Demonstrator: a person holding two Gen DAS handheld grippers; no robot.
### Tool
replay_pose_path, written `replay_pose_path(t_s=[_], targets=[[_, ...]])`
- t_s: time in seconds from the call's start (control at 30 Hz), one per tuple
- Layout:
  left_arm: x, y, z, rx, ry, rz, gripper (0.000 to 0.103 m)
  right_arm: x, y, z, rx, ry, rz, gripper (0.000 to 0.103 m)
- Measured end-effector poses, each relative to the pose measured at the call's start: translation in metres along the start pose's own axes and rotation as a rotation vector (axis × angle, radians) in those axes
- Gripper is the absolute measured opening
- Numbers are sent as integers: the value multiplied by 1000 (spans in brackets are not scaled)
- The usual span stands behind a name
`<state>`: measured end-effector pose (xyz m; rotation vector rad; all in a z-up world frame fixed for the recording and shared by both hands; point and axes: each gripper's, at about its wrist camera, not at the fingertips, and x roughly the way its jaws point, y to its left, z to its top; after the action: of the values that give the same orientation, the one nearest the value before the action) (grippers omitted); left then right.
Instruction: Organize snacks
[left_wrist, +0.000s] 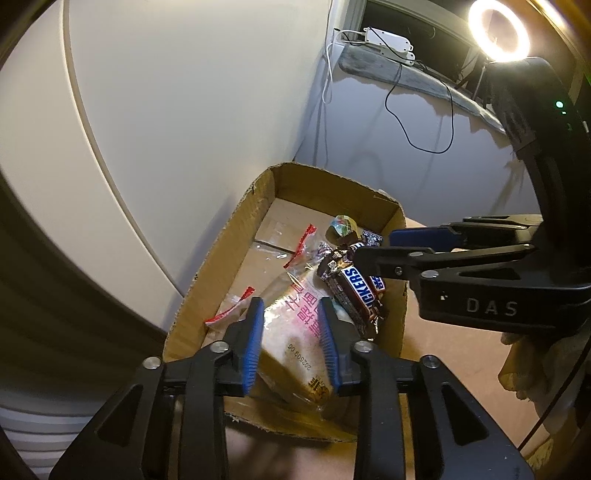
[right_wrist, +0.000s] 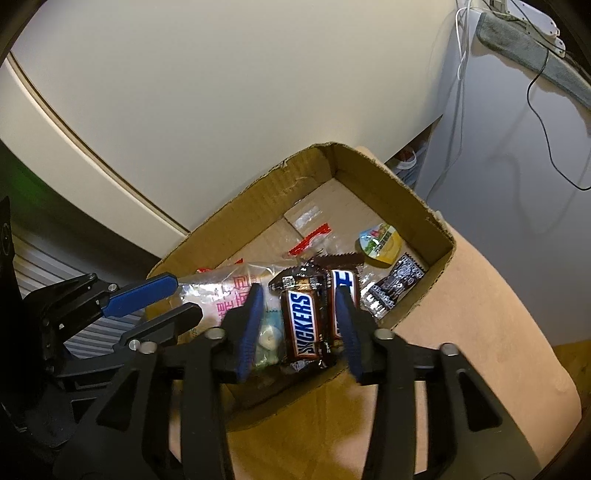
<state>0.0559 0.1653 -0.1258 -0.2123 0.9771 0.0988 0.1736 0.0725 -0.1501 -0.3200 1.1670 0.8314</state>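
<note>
A cardboard box (left_wrist: 258, 199) (right_wrist: 258, 192) holds the snacks. My left gripper (left_wrist: 291, 302) (right_wrist: 186, 297) is down in its near end. A clear bread bag with pink print (left_wrist: 295, 332) (right_wrist: 229, 291) lies on the box floor between its blue pads, which stand just off the bag's sides. My right gripper (right_wrist: 299, 290) (left_wrist: 376, 244) hovers open over a Snickers bar (right_wrist: 303, 325) (left_wrist: 354, 288), with a gap on each side. A second Snickers (right_wrist: 341, 284) and a mint candy pack (right_wrist: 266, 339) lie beside it. Further back are a jelly cup (right_wrist: 380, 240) and a black sachet (right_wrist: 395, 284).
The box sits on a peach-coloured surface (right_wrist: 480, 314) against a white cabinet (left_wrist: 166, 110). A ring light (left_wrist: 498, 29), a power strip (left_wrist: 388, 44) and hanging cables (left_wrist: 417, 122) are at the back right.
</note>
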Motion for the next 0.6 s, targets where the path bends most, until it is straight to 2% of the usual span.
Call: replay_pose_path(t_s=[0.03, 0.2, 0.27, 0.4, 0.6], targets=[[-1, 0, 0, -2, -2, 5, 37, -1, 0, 0, -1, -4, -2, 48], [-6, 1, 1, -3, -10, 21, 39, -11, -2, -2, -10, -19, -23, 48], [-10, 0, -1, 2, -17, 30, 43, -16, -3, -4, -9, -28, -31, 49], [-22, -4, -5, 11, -32, 43, 48, -31, -4, -12, -8, -58, -38, 63], [-42, -8, -12, -7, -54, 55, 53, -51, -3, -31, -8, -95, -55, 63]])
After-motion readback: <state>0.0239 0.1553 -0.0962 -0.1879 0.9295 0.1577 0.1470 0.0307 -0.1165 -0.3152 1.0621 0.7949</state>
